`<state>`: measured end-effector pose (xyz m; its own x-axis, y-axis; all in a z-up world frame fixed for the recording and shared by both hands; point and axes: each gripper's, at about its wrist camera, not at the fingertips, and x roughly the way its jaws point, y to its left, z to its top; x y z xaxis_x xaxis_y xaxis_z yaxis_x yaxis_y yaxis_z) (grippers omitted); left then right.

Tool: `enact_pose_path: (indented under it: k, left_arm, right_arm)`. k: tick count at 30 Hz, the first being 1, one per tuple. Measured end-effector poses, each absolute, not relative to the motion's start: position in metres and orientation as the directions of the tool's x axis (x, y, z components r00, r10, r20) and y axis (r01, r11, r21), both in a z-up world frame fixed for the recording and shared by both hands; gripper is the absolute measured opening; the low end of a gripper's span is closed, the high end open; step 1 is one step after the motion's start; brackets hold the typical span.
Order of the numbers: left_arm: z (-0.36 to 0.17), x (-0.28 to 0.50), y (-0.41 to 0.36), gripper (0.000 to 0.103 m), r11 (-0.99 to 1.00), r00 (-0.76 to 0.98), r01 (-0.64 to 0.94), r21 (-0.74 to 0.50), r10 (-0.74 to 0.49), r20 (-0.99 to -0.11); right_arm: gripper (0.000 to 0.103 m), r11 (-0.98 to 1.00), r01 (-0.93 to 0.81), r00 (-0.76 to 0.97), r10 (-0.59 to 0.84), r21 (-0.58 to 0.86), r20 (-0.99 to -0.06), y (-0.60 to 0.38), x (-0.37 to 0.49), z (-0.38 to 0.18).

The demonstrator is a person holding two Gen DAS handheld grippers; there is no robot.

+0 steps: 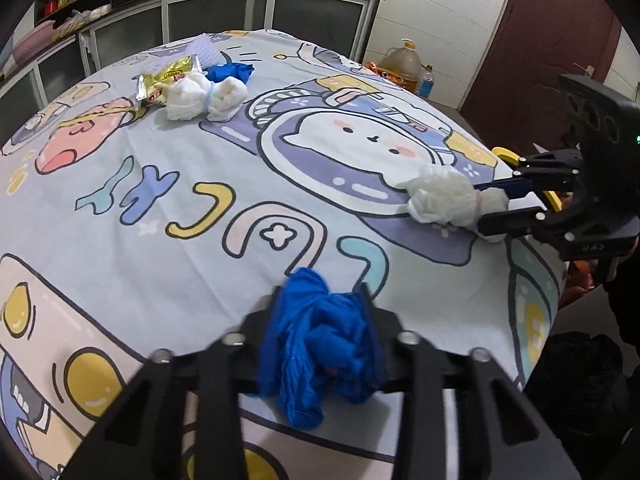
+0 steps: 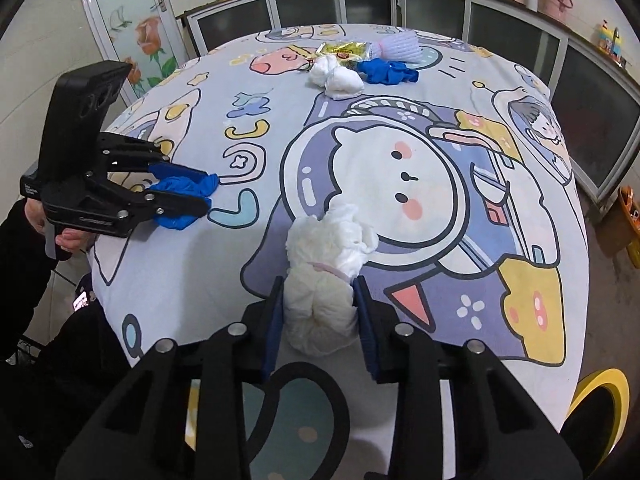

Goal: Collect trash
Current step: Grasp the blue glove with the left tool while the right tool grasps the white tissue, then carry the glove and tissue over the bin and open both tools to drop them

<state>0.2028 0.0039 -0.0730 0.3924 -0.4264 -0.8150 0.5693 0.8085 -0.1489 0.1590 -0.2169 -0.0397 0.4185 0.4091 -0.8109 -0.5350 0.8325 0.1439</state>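
My left gripper [image 1: 322, 300] is shut on a crumpled blue glove [image 1: 316, 344] just above the cartoon-print tablecloth [image 1: 160, 200]; it also shows in the right wrist view [image 2: 210, 190] with the glove [image 2: 180, 190]. My right gripper [image 2: 318, 292] is shut on a white tied wad of tissue [image 2: 324, 280], also visible in the left wrist view [image 1: 444, 198]. At the table's far side lie another white wad [image 1: 206, 98], a second blue glove [image 1: 230, 72], a yellow snack wrapper [image 1: 168, 78] and a white foam net [image 1: 206, 50].
Grey cabinets [image 1: 224, 8] run along the far wall. An oil jug [image 1: 402, 66] and a water bottle [image 1: 426, 82] stand on the floor by a dark red door [image 1: 552, 40]. A yellow-rimmed bin [image 2: 600, 404] sits beside the table's near right edge.
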Motion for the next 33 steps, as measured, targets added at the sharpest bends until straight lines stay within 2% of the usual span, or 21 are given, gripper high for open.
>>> enact_pose_path:
  k: [3,8,22,33]
  left_arm:
    - [-0.068,0.199,0.003,0.016,0.812,0.407,0.567,-0.141,-0.424,-0.809]
    - [-0.055,0.191,0.004,0.012,0.811,0.426,0.569,-0.139,-0.435,-0.794]
    - [-0.004,0.172,-0.005,0.012,0.807,0.492,0.577,-0.127,-0.468,-0.735]
    - [0.008,0.164,-0.045,0.012,0.766,0.468,0.632,-0.118,-0.498,-0.73]
  right_arm:
    - [0.031,0.834,-0.521,0.417,0.434,0.181,-0.799,-0.223,0.156,-0.037]
    - [0.031,0.843,-0.504,0.447,0.441,0.188,-0.779,-0.233,0.148,-0.026]
    - [0.031,0.871,-0.443,0.529,0.446,0.213,-0.722,-0.269,0.127,-0.002]
    - [0.031,0.891,-0.39,0.564,0.431,0.233,-0.705,-0.303,0.11,-0.001]
